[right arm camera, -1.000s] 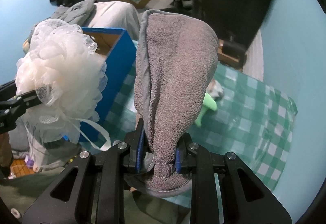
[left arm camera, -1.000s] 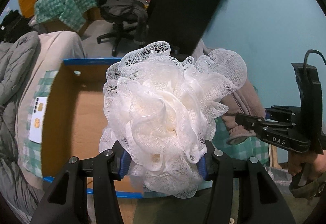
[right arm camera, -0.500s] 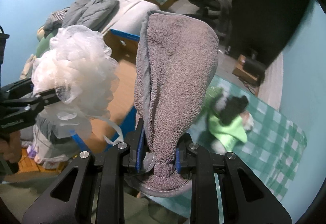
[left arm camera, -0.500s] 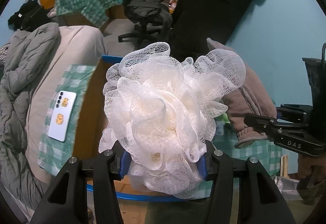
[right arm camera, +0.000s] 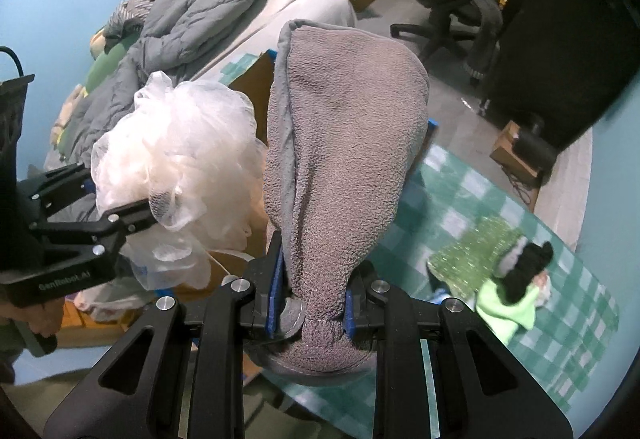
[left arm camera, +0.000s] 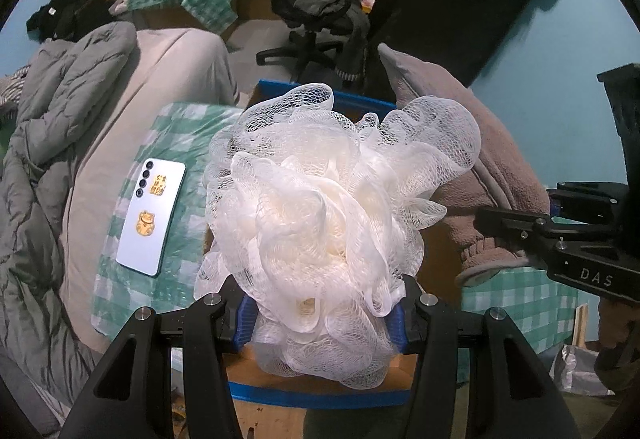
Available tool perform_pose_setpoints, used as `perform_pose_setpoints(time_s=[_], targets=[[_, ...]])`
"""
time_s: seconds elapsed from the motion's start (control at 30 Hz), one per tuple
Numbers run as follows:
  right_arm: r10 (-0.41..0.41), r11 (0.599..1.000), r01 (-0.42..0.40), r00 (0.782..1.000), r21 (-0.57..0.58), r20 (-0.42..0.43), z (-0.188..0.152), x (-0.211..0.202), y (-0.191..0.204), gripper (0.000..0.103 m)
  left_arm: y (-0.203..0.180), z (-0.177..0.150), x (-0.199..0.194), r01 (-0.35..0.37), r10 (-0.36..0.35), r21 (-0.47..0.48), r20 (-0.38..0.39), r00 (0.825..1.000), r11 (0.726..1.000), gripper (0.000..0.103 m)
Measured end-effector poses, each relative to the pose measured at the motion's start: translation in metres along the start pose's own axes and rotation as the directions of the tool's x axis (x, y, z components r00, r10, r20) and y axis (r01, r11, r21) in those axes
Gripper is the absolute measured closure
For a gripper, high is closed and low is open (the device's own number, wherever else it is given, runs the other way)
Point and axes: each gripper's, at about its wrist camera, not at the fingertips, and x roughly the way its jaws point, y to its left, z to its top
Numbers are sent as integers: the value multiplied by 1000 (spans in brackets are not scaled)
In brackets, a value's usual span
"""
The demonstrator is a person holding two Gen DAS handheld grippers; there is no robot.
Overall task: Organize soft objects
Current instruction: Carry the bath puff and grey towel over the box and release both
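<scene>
Loofah (left arm camera: 328,223) clamped in your left claw (left arm camera: 322,319), grey fleece mitt (right arm camera: 340,167) in right claw (right arm camera: 310,307); both over the cardboard box (left arm camera: 320,397), likely for dropping in.

Both grippers have swung across the room with their loads: the cardboard box (left arm camera: 436,251) that filled the left wrist view now lies mostly hidden behind the mesh pouf (left arm camera: 332,223), and a phone (left arm camera: 151,217) on the checked cloth (left arm camera: 184,143) has come fully into sight; the green plush toy (right arm camera: 504,279) now shows in the right wrist view
</scene>
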Motion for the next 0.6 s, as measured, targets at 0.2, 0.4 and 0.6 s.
perform_pose_setpoints(time_s=[0.2, 0.4, 0.6], targets=[[-4, 1000, 4, 999, -3, -34, 11, 23, 12, 81, 15, 6, 16, 6, -6, -7, -19, 1000, 1000, 50], [-9, 1000, 11, 998, 28, -68, 15, 39, 13, 80, 12, 8, 30, -6, 7, 22, -51, 999, 1000, 46], [-36, 998, 40, 996, 45, -81, 14, 43, 15, 61, 11, 6, 30, -24, 26, 36, -69, 997, 999, 32]])
